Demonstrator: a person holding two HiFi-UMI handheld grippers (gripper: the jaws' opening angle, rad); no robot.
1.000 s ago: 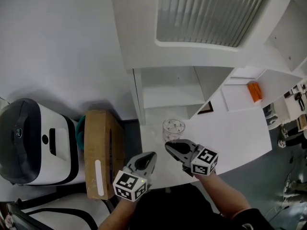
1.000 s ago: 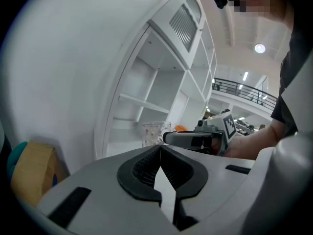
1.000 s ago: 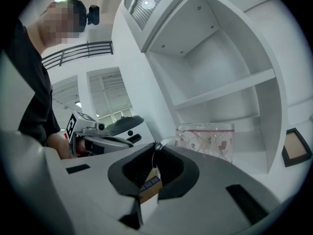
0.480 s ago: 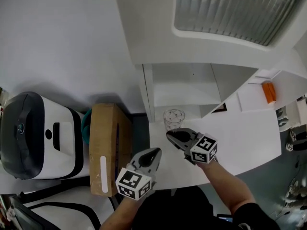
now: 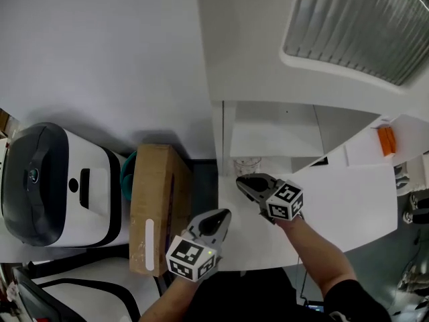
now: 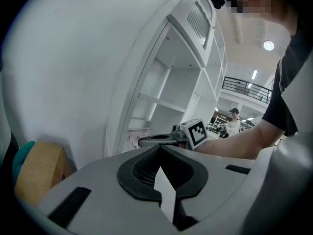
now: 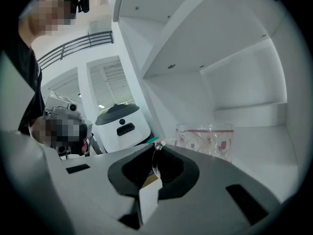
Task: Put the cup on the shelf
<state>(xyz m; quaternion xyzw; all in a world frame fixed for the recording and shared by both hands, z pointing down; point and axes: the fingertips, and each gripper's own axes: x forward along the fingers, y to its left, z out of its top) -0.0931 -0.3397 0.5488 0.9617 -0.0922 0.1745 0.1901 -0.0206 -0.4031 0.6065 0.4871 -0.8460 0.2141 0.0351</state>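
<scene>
The cup [image 5: 247, 164] is clear glass with a flower print, and it sits at the mouth of the lowest compartment of the white shelf unit [image 5: 268, 129]. In the right gripper view the cup [image 7: 205, 138] shows just past my jaws. My right gripper [image 5: 242, 183] is shut on its thin glass handle [image 7: 155, 153]. My left gripper [image 5: 218, 219] hangs lower left over the table's front edge, shut with nothing in it. In the left gripper view the cup [image 6: 137, 137] stands beyond the right gripper's marker cube [image 6: 198, 131].
A cardboard box [image 5: 155, 206] stands left of the shelf unit, with a teal thing [image 5: 127, 170] behind it. A white and black appliance [image 5: 47, 183] sits at the far left. The white table [image 5: 348, 200] runs off to the right, with an orange object [image 5: 387, 139] beyond.
My right gripper has carried the cup forward and down to the mouth of the lowest shelf compartment. The left gripper has drifted slightly forward.
</scene>
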